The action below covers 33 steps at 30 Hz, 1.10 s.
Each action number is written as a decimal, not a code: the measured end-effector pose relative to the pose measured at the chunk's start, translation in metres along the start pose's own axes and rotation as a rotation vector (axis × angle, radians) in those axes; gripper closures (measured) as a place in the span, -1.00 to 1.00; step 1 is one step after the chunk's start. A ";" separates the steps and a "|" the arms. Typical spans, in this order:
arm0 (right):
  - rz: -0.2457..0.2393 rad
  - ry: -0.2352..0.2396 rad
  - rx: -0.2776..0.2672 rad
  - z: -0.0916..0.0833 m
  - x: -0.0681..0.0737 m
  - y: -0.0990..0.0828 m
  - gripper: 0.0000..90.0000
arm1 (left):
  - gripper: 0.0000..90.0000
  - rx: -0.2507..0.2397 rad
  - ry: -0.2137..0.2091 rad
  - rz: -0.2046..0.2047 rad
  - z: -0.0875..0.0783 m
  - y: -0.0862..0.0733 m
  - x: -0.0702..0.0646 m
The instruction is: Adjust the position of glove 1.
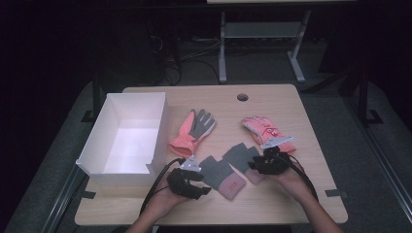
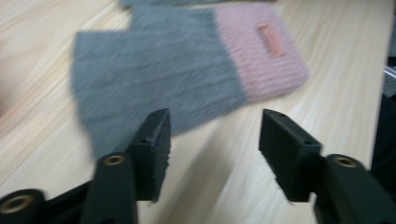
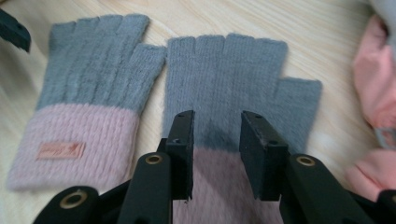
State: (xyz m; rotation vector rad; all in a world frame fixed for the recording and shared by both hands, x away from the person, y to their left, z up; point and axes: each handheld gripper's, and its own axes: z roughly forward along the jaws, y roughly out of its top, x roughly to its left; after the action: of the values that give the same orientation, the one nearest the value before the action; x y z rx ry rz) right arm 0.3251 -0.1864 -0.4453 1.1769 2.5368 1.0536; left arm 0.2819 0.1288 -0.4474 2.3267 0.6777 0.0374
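Dark floor and a second desk's white legs lie beyond the pale wooden table (image 1: pixel 291 194), which carries a tall white open box (image 1: pixel 127 136) at its nine o'clock side.

Two grey knitted fingerless gloves with pink ribbed cuffs lie flat near the six o'clock edge, side by side and just touching. The labelled fingerless glove (image 1: pixel 221 175), with a small tan tag on its cuff, sits beside the left gripper (image 1: pixel 190 182). The plain fingerless glove (image 1: pixel 241 159) lies at its two o'clock, its cuff under the right gripper (image 1: pixel 266 162).

In the left gripper view the black jaws stand released, wide apart over bare wood, the labelled glove's grey edge just beyond the left pad (image 2: pixel 156 149). In the right gripper view the jaws stand partly apart above the line where grey meets pink on the plain glove (image 3: pixel 243 88); nothing is pinched.

The step in hand looks like pairing these two gloves. To do it well, each claw should come down over a cuff, where the knit is thickest, and pinch one layer pair only, lifting level so the limp fabric does not fold or drag its neighbour.

Counted: two fingerless knitted gloves; two padded coral ski gloves, one (image 1: pixel 193 130) at twelve o'clock of the left gripper showing a grey palm, one (image 1: pixel 265 131) at twelve o'clock of the right gripper; one box; two grippers.
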 end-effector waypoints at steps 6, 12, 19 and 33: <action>-0.018 -0.034 0.036 0.018 0.000 -0.001 0.72 | -0.21 0.012 0.014 -0.006 0.000 -0.001 0.003; -0.031 -0.048 0.015 0.018 0.001 -0.005 0.93 | -0.32 0.010 0.024 -0.008 0.003 -0.001 0.002; 0.003 -0.022 -0.038 0.004 -0.002 -0.001 0.94 | -0.44 -0.001 0.042 -0.009 0.000 -0.002 0.004; 0.017 0.077 -0.112 -0.012 0.028 0.015 0.94 | -0.58 -0.019 0.081 -0.010 -0.004 -0.002 0.006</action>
State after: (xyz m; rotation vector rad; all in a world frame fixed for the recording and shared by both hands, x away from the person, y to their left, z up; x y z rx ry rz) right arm 0.3105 -0.1664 -0.4221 1.1522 2.4914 1.2502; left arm 0.2860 0.1352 -0.4466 2.3135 0.7264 0.1342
